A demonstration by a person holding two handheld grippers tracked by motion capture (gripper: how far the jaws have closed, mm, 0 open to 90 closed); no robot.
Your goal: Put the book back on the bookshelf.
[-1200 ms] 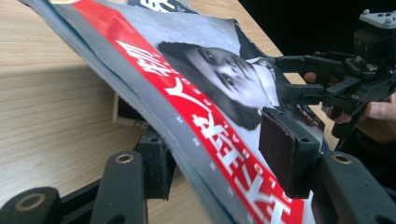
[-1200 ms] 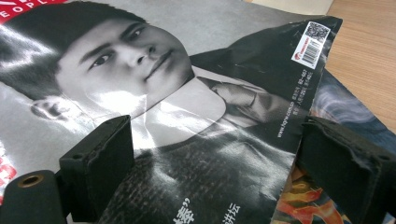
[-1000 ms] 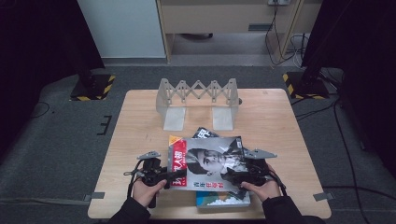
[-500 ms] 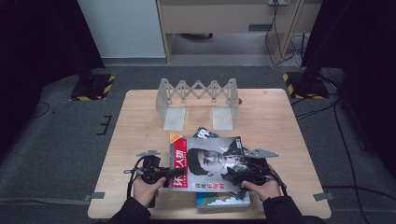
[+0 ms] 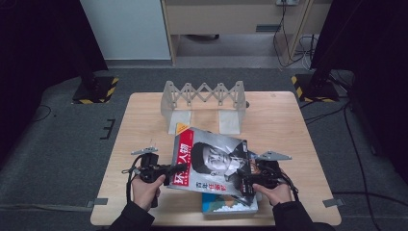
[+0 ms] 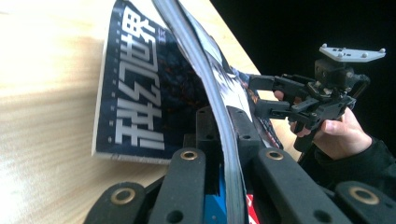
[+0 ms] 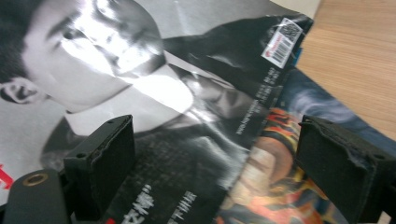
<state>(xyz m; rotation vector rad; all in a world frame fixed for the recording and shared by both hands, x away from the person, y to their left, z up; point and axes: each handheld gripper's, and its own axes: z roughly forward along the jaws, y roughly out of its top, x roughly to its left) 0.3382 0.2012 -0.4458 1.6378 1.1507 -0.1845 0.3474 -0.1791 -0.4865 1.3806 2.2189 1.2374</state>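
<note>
Left tongs (image 5: 180,167) just closed, now pinching left edge of portrait magazine (image 5: 214,161), lifting that side off the near-centre desk (image 5: 144,125). Right tongs (image 5: 248,179) spread wide at magazine's right edge, pads not pressing. Dark magazine (image 6: 140,93) and blue book (image 5: 226,204) lie underneath. Grey folding rack (image 5: 204,103) stands at far centre, well apart.

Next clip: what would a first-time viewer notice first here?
The magazine with a face on its cover stands out, tilted above the near middle of the table, over other books. The left gripper is shut on its left edge, its jaws having just closed, while the right gripper hovers open at its right edge. Behind stands a grey accordion rack.
</note>
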